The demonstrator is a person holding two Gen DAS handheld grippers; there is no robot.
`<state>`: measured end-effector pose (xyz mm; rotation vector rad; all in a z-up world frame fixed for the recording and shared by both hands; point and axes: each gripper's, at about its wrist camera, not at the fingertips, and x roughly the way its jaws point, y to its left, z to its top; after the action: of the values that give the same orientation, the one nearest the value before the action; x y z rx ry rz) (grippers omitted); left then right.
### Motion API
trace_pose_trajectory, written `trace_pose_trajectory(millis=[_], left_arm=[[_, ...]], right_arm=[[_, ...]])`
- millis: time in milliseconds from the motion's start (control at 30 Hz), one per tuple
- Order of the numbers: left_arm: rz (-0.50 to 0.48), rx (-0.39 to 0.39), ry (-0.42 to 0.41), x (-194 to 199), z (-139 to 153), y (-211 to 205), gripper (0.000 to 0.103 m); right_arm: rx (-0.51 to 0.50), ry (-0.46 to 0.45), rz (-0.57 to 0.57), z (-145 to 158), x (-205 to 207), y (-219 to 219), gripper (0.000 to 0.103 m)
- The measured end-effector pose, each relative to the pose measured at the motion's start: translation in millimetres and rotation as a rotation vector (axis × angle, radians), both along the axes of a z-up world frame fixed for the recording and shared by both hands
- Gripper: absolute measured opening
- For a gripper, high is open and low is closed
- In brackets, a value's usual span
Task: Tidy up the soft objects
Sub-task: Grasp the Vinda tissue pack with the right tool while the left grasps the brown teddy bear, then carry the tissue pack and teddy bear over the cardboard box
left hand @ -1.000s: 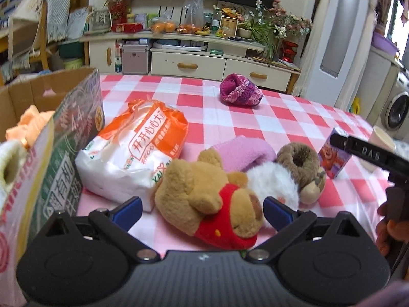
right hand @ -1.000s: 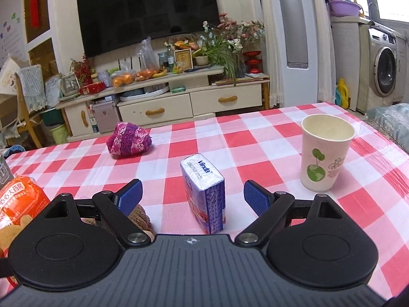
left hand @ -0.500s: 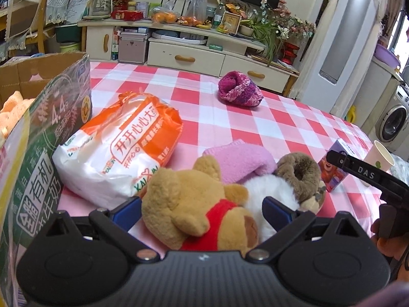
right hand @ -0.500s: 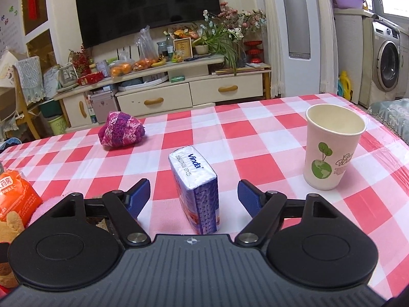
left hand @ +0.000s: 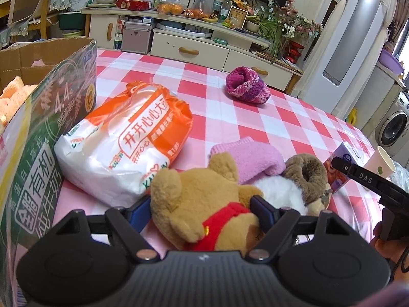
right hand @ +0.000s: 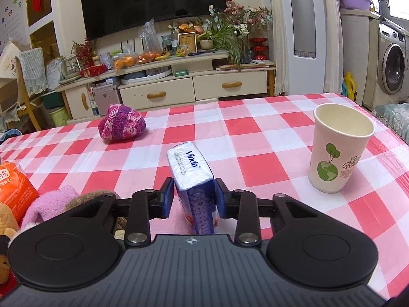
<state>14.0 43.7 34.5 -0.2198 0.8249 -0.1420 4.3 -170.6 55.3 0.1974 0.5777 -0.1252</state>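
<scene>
Jaws closing on both sides: the left gripper (left hand: pixel 200 211) has the teddy bear (left hand: pixel 204 204) between them, pads at its flanks, while the right gripper (right hand: pixel 194 197) clamps the tissue pack (right hand: pixel 194 176). Far left on the checked bench (left hand: pixel 230 117) sits the cardboard box (left hand: pixel 48 97), then the orange bag (left hand: pixel 127 145), pink sock (left hand: pixel 253 156), paper cup (right hand: pixel 337 151).
</scene>
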Motion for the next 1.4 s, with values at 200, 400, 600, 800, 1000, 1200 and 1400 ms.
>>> trace_pose_trajectory(millis=[200, 400, 600, 800, 1000, 1200, 1400], left_arm=[[-0.002, -0.012, 0.009, 0.4, 1.0, 2.5, 0.078], [-0.005, -0.025, 0.003, -1.8, 3.6, 7.1, 0.078], [-0.015, -0.041, -0.027, -8.2, 11.0, 10.3, 0.078], [-0.029, -0.055, -0.053, -11.9, 16.2, 14.0, 0.078], [-0.061, -0.075, -0.087, -19.4, 23.6, 13.1, 0.078], [-0.101, -0.098, -0.105, -22.1, 27.4, 8.5, 0.078], [-0.130, -0.091, -0.115, -23.1, 27.0, 3.6, 0.078]], right_arm=[[-0.020, 0.006, -0.004, 0.4, -1.1, -0.3, 0.032], [-0.032, 0.006, 0.000, -0.3, -4.0, 1.4, 0.031], [-0.040, -0.003, 0.007, 1.5, -7.8, 2.3, 0.031], [-0.036, -0.010, 0.022, 3.4, -12.4, 5.0, 0.031], [-0.037, -0.032, 0.049, 10.7, -20.5, 11.8, 0.031], [-0.017, -0.047, 0.062, 16.8, -30.1, 17.3, 0.031], [0.031, -0.043, 0.092, 20.1, -37.8, 24.6, 0.031]])
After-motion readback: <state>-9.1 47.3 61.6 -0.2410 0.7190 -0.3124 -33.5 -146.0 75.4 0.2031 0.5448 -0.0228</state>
